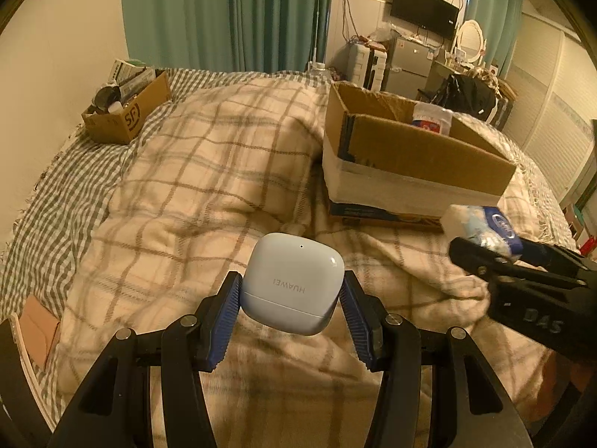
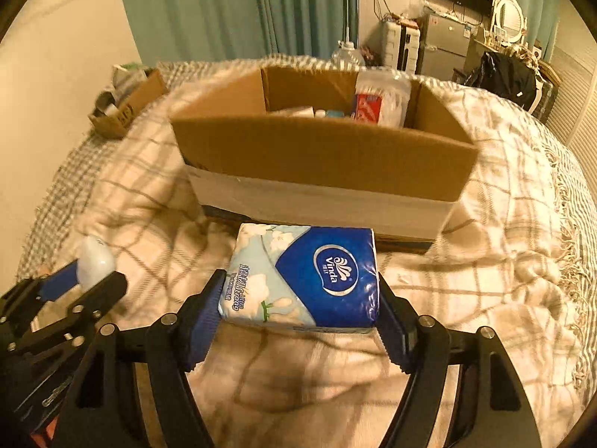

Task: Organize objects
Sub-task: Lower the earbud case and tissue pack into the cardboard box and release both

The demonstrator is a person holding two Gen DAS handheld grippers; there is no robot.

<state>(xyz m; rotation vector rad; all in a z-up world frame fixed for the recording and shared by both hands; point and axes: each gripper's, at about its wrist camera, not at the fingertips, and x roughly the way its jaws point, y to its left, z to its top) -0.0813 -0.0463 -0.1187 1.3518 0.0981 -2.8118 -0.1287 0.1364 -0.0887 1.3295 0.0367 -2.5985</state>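
A bed under a cream plaid blanket fills both views, with a grey checked sheet showing along its left edge. On the blanket stands a large open cardboard box, brown above and white along its lower band; in the right wrist view a clear packet with a red label leans in its far right corner, with a few small items beside it that are too blurred to name. Far off at the bed's left corner, well apart from the big box, sits a small cardboard box crammed with odds and ends. Behind the bed hang green curtains, and a wall television is mounted above a cluttered dresser.

The right tool has its two fingers closed against the sides of a Vinda tissue pack, blue and floral, held above the blanket just in front of the large box's near wall. In the left wrist view the same pack shows at the right edge, near the box's front corner.

The left tool clamps a pale blue Huawei earbud case between its blue pads, raised over the blanket left of the large box and short of it; the case's logo reads upside down in that view
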